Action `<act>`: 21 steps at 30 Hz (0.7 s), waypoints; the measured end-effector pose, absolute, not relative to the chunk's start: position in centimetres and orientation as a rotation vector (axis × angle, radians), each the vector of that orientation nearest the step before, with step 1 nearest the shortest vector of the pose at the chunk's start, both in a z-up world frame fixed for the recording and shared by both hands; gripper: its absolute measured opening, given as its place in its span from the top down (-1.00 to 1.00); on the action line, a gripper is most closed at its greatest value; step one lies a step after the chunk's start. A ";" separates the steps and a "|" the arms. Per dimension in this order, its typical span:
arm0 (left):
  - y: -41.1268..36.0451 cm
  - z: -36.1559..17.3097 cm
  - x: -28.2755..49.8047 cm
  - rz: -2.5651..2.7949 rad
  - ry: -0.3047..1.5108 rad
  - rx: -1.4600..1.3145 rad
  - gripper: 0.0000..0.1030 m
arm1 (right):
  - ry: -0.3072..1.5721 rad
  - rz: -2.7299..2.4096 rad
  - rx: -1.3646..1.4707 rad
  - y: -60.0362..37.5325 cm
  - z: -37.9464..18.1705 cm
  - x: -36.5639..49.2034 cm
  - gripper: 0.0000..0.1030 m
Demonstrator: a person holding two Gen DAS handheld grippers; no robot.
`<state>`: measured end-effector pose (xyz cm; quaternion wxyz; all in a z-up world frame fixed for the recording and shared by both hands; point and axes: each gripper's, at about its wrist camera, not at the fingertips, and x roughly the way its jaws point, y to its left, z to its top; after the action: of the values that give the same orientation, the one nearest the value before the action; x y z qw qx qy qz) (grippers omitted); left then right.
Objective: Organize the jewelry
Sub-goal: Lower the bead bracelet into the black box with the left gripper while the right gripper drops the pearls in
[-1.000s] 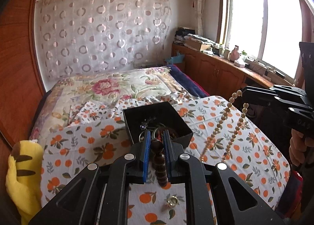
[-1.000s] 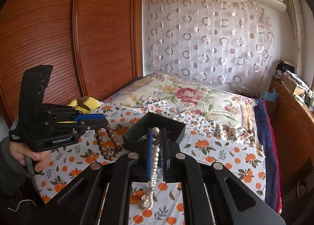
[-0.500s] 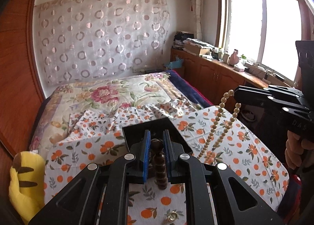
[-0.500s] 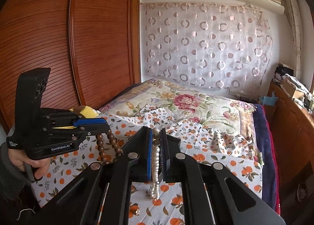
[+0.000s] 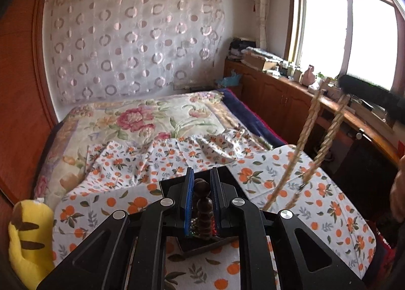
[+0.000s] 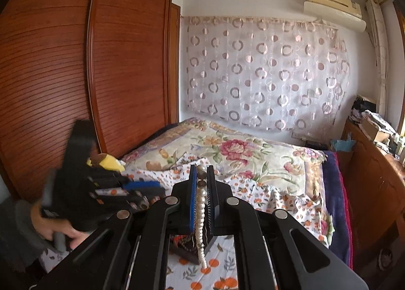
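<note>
- Bed [image 5: 141, 123] fills both views, spread with a flowered quilt and, nearer the cameras, an orange-print cloth [image 5: 291, 188] on which the work goes on.
- Yellow plush toy [image 5: 27, 237] lies at the cloth's left edge, well apart from the jewelry.
- Black box [image 5: 202, 242], an open tray for the jewelry, sits on the cloth right under both grippers; the left wrist view shows its rim behind and below the fingers, and small items already lie inside, too cramped to name.
- Left gripper [image 5: 201, 196] is closed to a narrow gap on the dark wooden bead bracelet [image 5: 202, 209], which hangs down between the blue pads toward the box.
- Right gripper [image 6: 201, 188] is likewise pinched nearly closed on the pearl necklace [image 6: 200, 214]; its strand drops past the box edge, and the lower end seems to reach the cloth just beside the box.
- From the left wrist view the same necklace [image 5: 311, 138] shows as two blurred strands hanging from the right tool, so it is probably swinging.
- Step in hand, as I judge it: carrying both pieces over the box for dropping in.
- Next move calls for centering each hanging piece over the opening, lowering so the loose ends coil inside, then parting the fingers; the long necklace risks trailing over the rim.
</note>
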<state>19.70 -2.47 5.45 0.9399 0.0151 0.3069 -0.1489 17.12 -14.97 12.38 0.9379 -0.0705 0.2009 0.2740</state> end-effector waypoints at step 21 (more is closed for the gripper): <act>-0.3 1.4 17.1 -0.265 0.681 0.023 0.72 | 0.568 0.549 -0.157 -11.5 5.4 21.1 0.44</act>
<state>17.07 -0.27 1.41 0.9340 0.0114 0.3329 -0.1295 21.08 -11.52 5.45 0.9200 -0.0765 0.2763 0.2672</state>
